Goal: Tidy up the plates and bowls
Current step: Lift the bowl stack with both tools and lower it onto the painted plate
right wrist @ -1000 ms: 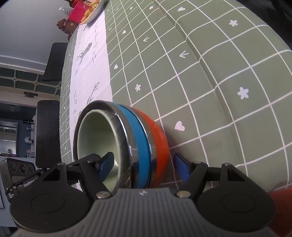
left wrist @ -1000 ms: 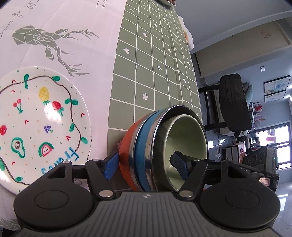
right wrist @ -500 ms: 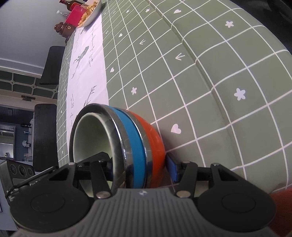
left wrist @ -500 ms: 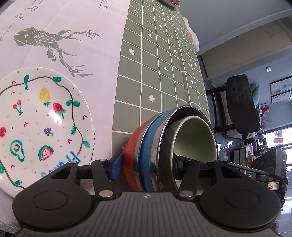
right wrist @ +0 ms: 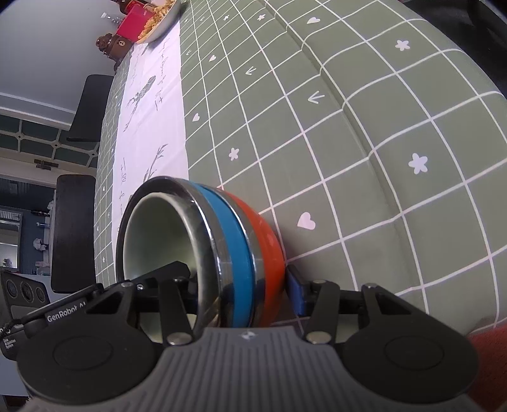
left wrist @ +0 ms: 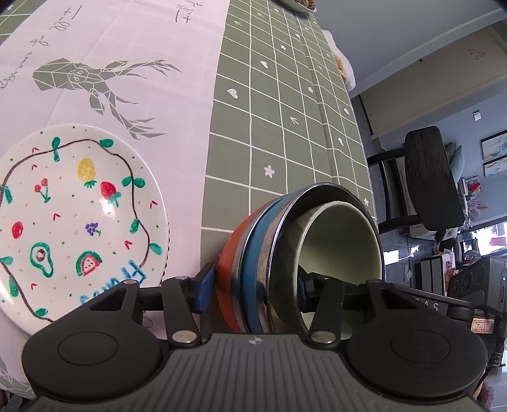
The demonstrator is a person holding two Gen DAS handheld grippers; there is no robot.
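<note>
Bowl stack: three nested bowls, orange outermost, blue in the middle, pale green innermost, with shiny metal rims showing between the colours; the stack appears tipped on its side in both views.
Stack position: over the green checked part of the counter, close to its near edge, just beside the painted plate.
Left tool: the left tool pinches the stack's wall, one blue pad against the orange outside, the other finger inside the pale green bowl.
Right tool: the right tool grips the stack on the other side in the same way, one finger inside the green bowl, the blue pad pressed to the orange base.
Plate: one white plate painted with fruit, a looping dark line and blue lettering, lying flat on the white runner, apart from the stack.
Edges: the cloth folds down over the counter edge in the right wrist view; beyond the edge in the left wrist view a dark chair stands on the floor.
Open room: bare checked cloth stretches away behind the stack; a dish of food sits at the far end, well apart.
Count: three bowls, one plate, two tools.
</note>
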